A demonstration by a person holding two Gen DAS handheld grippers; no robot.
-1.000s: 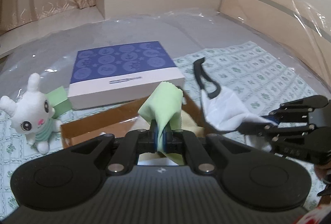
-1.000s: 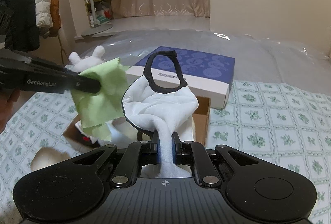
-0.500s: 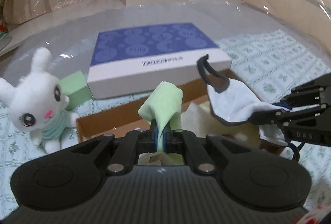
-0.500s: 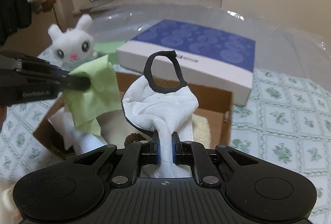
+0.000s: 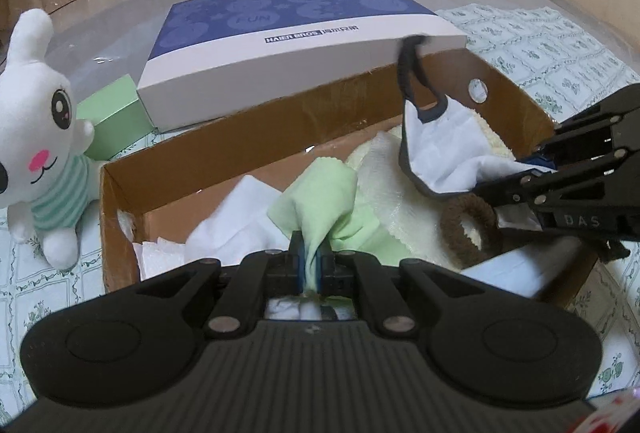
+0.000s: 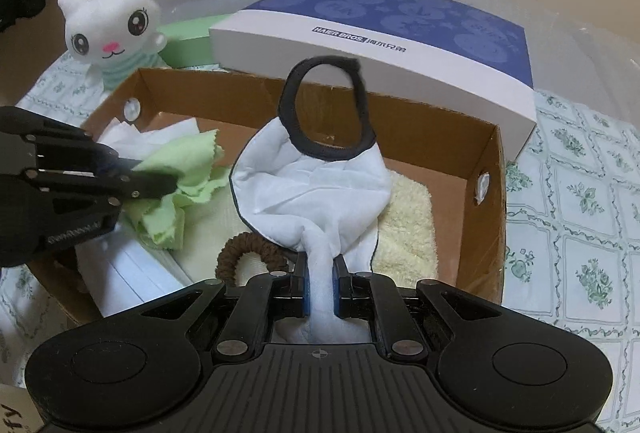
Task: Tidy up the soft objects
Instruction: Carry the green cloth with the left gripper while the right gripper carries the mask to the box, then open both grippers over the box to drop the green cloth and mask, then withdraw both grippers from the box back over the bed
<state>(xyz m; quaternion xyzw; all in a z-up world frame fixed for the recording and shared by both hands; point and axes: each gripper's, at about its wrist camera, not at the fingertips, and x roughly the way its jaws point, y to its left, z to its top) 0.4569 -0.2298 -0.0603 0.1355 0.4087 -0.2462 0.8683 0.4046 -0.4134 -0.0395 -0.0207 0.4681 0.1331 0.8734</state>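
Crowded cardboard box [image 6: 486, 201], open from above

Cream towel [image 6: 408, 229], brown hair tie [image 6: 244, 253] and white cloths [image 5: 236, 221] cover its floor; blue-lidded box [image 6: 400, 33] blocks the far side, plush rabbit [image 6: 110, 21] far left.

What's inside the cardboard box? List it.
Inside the box: cream towel, brown scrunchie, white cloths. Green cloth and white mask, both gripper-held, hang over them, hiding most of the floor.

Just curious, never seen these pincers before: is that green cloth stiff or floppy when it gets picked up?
Probably floppy: the green cloth bunches and droops from the left gripper. Likely light, since a pinch on one fold carries it. It should crumple wherever it lands in the cardboard box.
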